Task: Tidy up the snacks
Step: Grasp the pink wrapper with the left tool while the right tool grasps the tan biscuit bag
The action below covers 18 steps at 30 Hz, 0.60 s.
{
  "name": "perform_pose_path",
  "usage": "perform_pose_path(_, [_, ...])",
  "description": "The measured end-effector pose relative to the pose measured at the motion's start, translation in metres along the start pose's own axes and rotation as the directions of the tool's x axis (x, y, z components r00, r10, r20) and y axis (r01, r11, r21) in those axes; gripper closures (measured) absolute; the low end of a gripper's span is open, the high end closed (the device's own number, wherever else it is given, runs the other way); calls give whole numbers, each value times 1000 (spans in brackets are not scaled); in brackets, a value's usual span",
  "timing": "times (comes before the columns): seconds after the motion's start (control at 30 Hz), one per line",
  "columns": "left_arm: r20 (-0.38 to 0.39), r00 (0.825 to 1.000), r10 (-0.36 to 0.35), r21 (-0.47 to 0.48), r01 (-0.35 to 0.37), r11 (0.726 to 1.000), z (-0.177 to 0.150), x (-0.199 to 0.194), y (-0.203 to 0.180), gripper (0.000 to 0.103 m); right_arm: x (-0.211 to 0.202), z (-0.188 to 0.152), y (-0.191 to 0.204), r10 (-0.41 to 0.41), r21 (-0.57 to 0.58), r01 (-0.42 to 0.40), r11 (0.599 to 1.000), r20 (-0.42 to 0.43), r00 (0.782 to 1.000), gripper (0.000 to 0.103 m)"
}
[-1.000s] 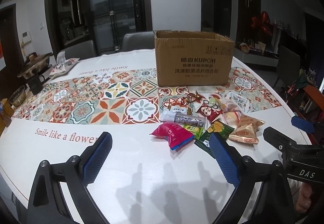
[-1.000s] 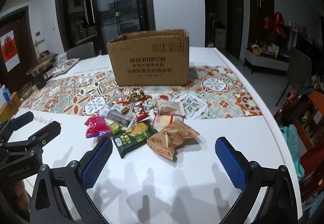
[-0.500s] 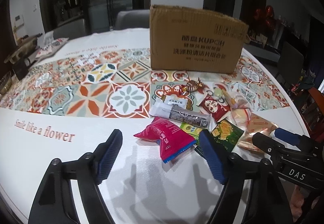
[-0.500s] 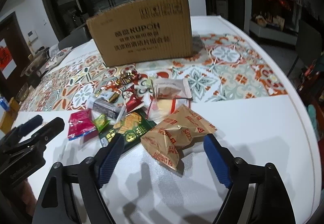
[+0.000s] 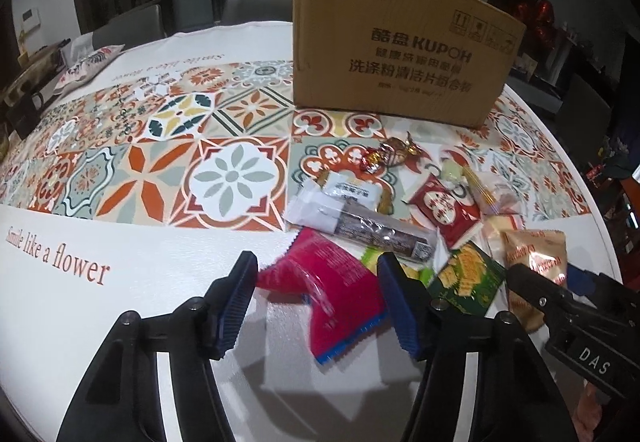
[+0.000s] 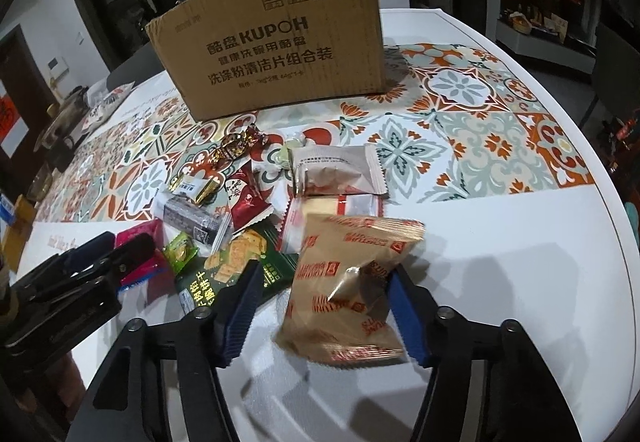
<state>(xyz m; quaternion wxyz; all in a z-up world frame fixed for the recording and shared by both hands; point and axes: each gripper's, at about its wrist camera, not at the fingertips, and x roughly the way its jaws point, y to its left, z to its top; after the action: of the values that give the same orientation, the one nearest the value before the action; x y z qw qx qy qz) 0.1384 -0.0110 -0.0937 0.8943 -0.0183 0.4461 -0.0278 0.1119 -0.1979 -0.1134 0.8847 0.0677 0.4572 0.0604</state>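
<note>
Left gripper [image 5: 314, 304]: since a second ago, advanced and narrowed, jaws astride the pink packet [image 5: 332, 284], not clamped. Right gripper [image 6: 322, 306]: likewise astride the tan packet [image 6: 352, 282], right pad touching. Both near the table [image 6: 520, 302] front edge; cardboard box [image 6: 276, 42] awaits behind.

Cardboard box [image 5: 400, 54] blocks the far side; bare tablecloth [image 5: 120, 314] lies left of the snack pile [image 5: 400, 210].
</note>
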Motion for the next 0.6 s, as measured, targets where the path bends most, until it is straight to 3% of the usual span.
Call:
perform_pose_path(0.17, [-13, 1000, 9, 7, -9, 1000, 2, 3, 0, 50, 4, -2, 1, -10, -8, 10, 1000, -19, 1000, 56])
perform_pose_path(0.37, [-10, 1000, 0, 17, 0, 1000, 0, 1, 0, 62, 2, -2, 3, -7, -16, 6, 1000, -19, 1000, 60])
perform_pose_path(0.6, [32, 999, -20, 27, 19, 999, -1, -16, -1, 64, -15, 0, 11, -1, -58, 3, 998, 39, 999, 60])
